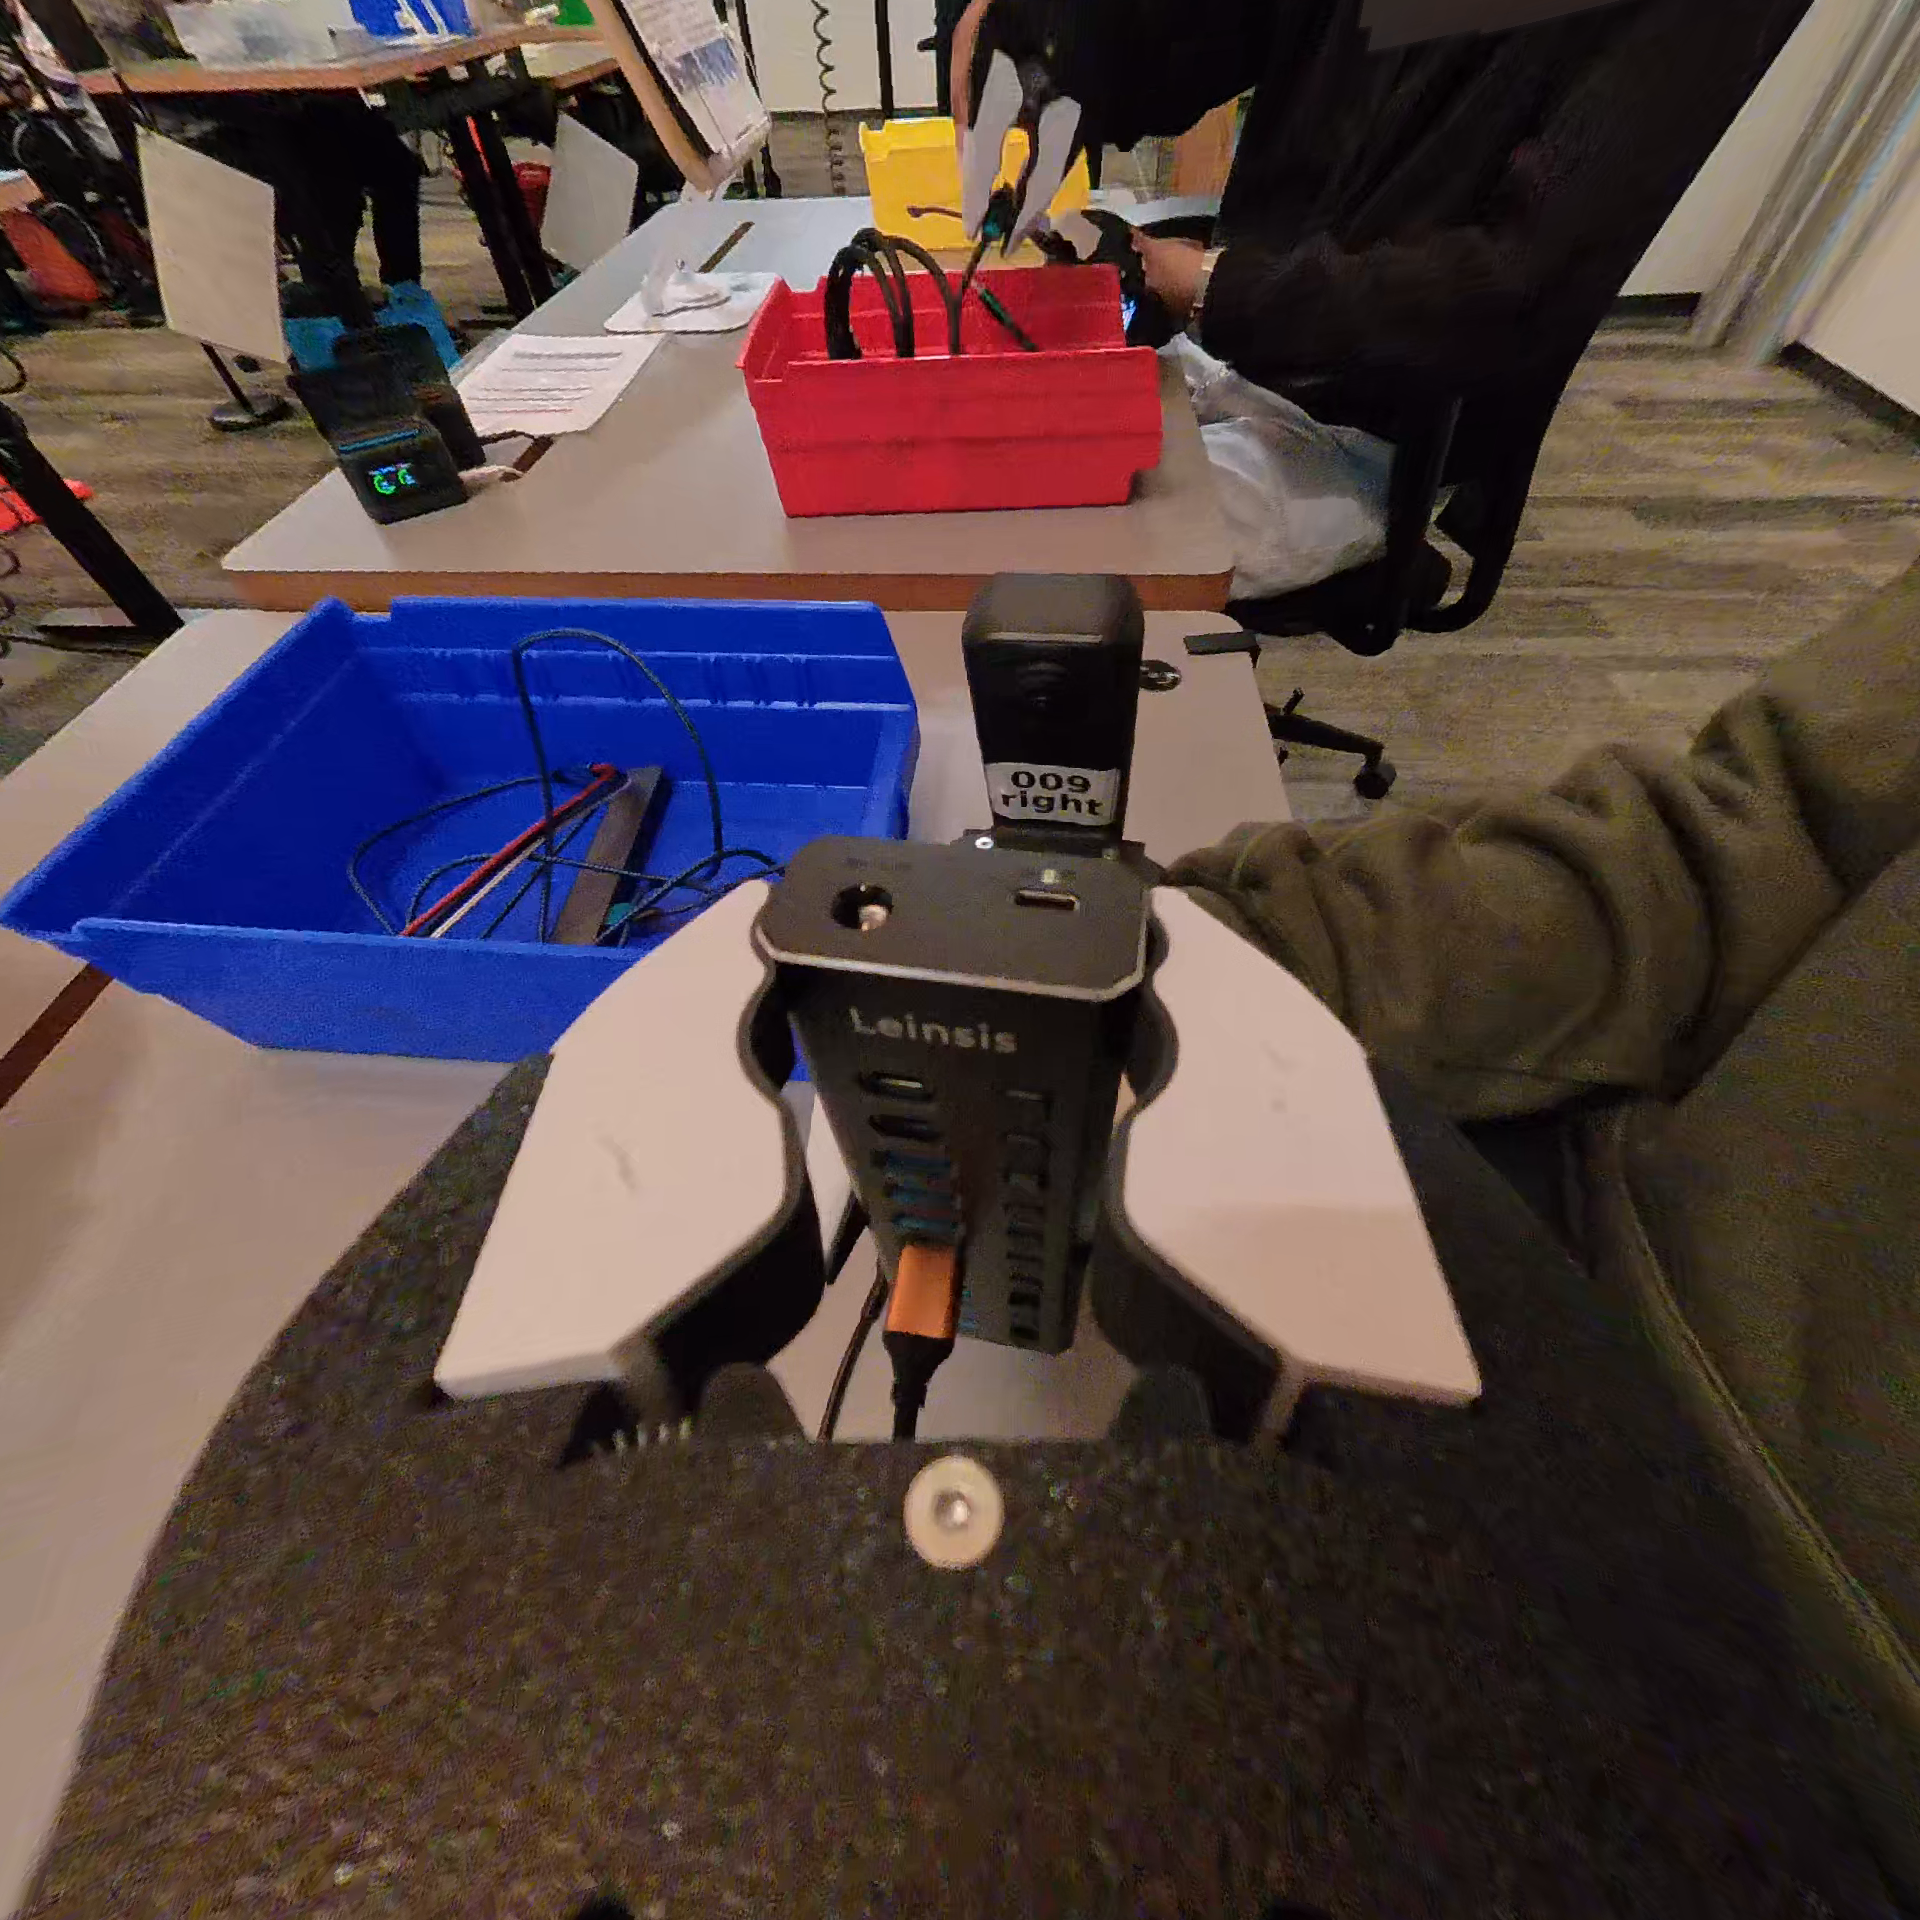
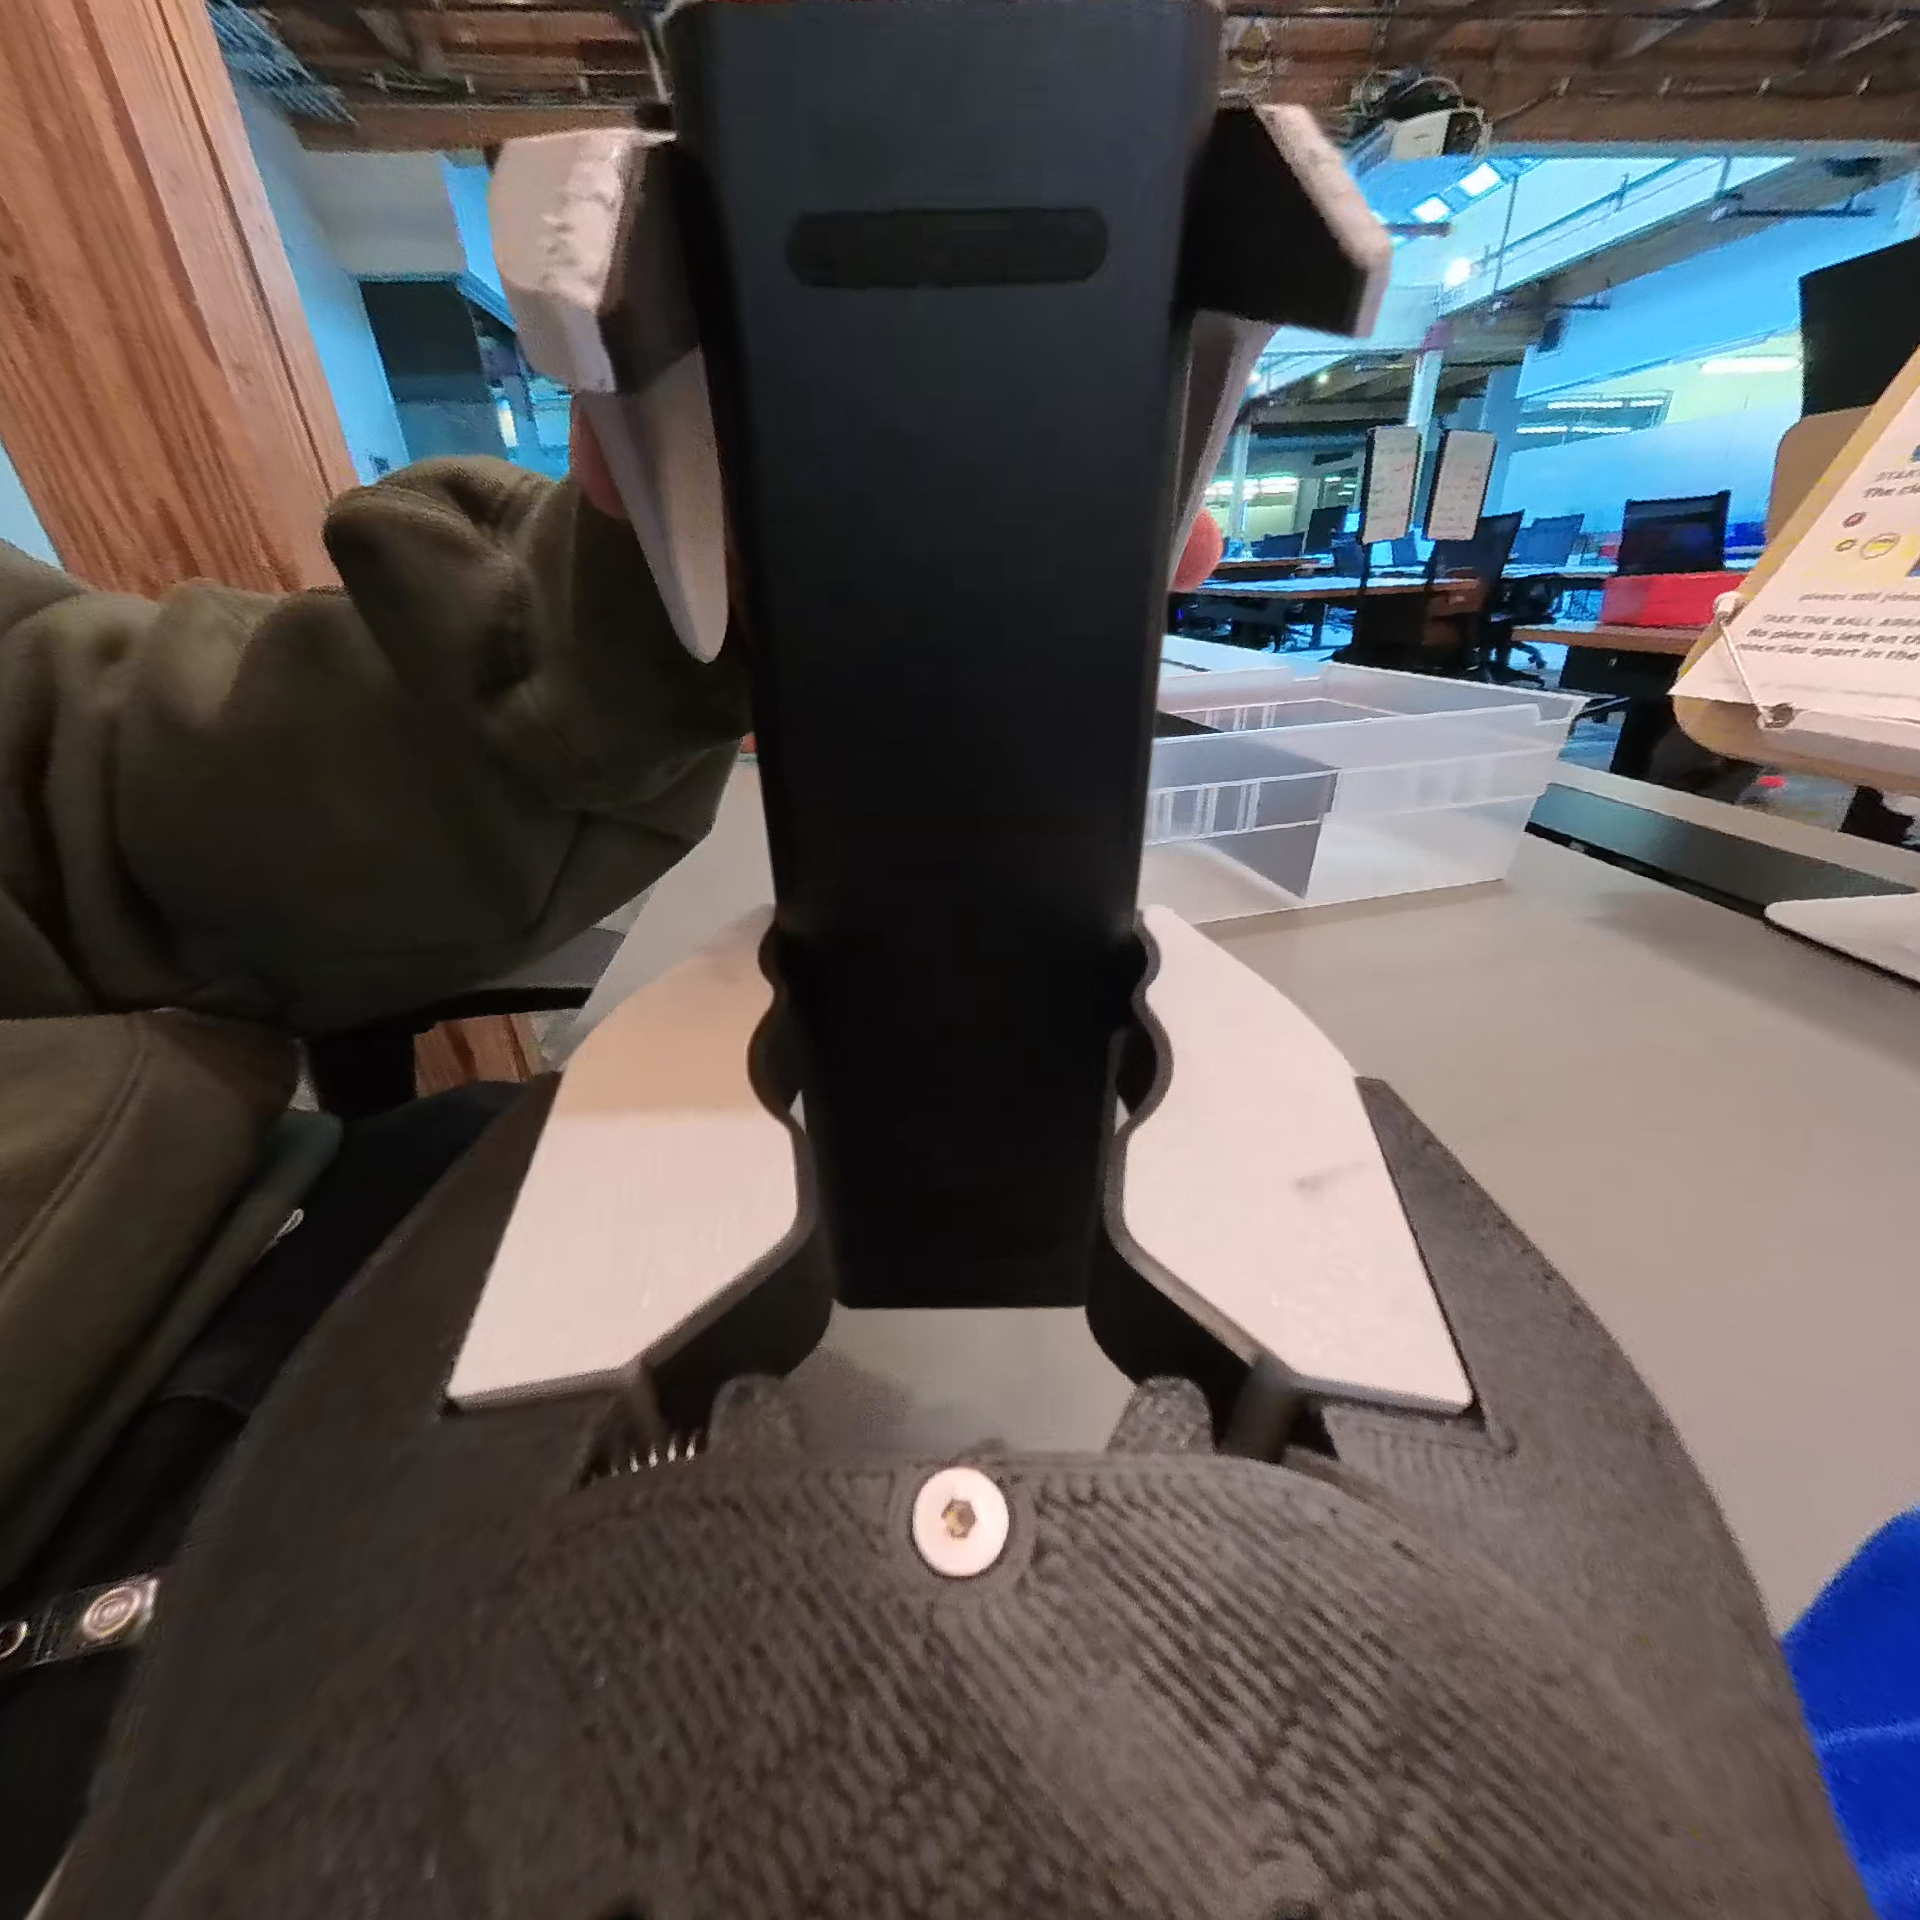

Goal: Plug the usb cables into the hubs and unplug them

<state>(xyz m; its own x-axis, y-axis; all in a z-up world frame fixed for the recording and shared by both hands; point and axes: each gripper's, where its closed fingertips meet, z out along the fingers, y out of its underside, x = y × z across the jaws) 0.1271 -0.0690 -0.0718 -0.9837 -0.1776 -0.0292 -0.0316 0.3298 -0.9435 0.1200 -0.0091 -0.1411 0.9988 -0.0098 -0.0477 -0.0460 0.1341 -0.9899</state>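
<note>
A black USB hub (image 1: 956,1101) stands upright between both grippers. My left gripper (image 1: 956,935) is shut on its sides in the left wrist view. An orange USB plug (image 1: 923,1294) with a black cable (image 1: 902,1387) sits in a low port on the hub's face. In the right wrist view I see the hub's plain back (image 2: 956,675). My right gripper (image 2: 956,977) is shut on its lower part, and the left gripper's fingers (image 2: 665,520) clamp it higher up. Only the right gripper's camera (image 1: 1049,707) shows behind the hub in the left wrist view.
A blue bin (image 1: 260,977) with loose cables and a dark hub sits left on the grey table (image 1: 208,1195). On the far table, another person's gripper (image 1: 1023,156) hangs over a red bin (image 1: 956,447) of black cables. A clear bin (image 2: 1403,821) stands to the right. One gripper's finger ends stand about 9 centimeters off the other's.
</note>
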